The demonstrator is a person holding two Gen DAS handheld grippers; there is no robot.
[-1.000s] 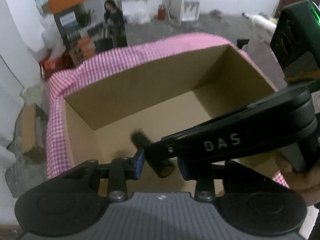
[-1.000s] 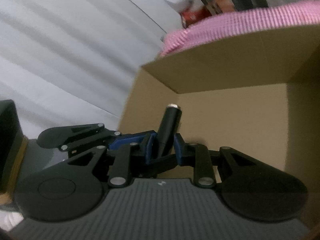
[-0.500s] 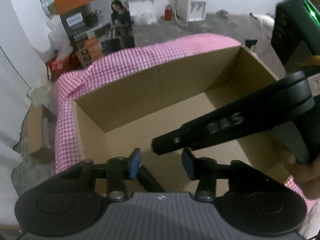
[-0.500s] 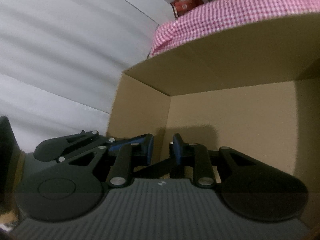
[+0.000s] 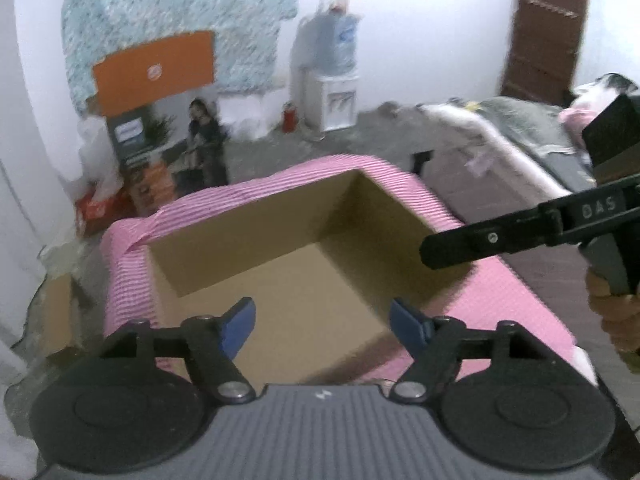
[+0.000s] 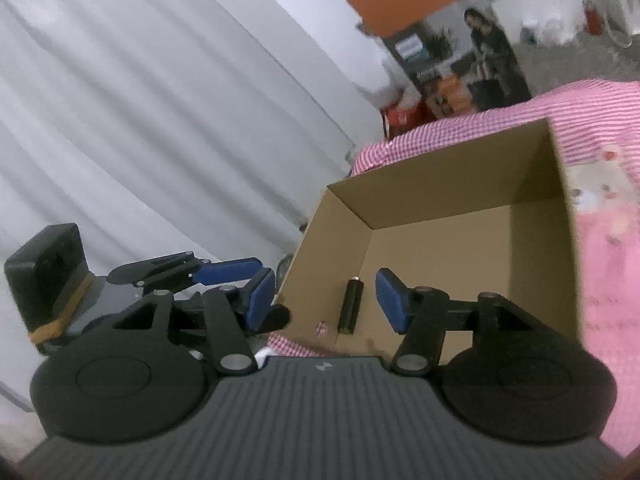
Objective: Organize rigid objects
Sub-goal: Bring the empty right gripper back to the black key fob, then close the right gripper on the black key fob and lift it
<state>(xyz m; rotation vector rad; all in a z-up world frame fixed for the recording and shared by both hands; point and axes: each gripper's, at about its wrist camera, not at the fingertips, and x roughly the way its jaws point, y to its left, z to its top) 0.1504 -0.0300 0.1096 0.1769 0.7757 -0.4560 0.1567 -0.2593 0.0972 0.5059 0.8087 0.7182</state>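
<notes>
Item: short black cylindrical object with a pale metal end cap (image 6: 351,305), rigid, possibly a small torch or battery holder; type not determinable. Lying on its side on the floor of the open brown cardboard box (image 6: 436,248), near the front wall, seen between the right device's blue pads but touched by neither. Not visible in the left wrist view.

Small reddish-white speck (image 6: 321,328) just beside the cylinder at the box's near edge; too small to identify.

Box standing on the pink-and-white checked cloth (image 5: 132,280) that covers the worktop; otherwise bare inside as far as shown.

Right hand-held gripper (image 6: 326,300): spread wide, holding nothing, above the box's near corner. Left hand-held gripper (image 5: 322,322): spread wide, holding nothing, over the box opening.

Progress, judged: one object stowed in the box; both tools free. Blurred pale items (image 6: 600,188) on the cloth beyond the box, perhaps further pieces to sort; cannot tell. Remaining count unknown.

Writing: "DAS" or "BAS" in pale letters on the right device's black finger arm (image 5: 596,210), first letter unclear through blur. Round white logo on the orange panel (image 5: 154,72), unreadable. Pale label on the dark printed carton (image 6: 460,64) showing a dark-clothed woman, unreadable. Water dispenser with blue bottle (image 5: 334,80) at the far wall, label blurred.
</notes>
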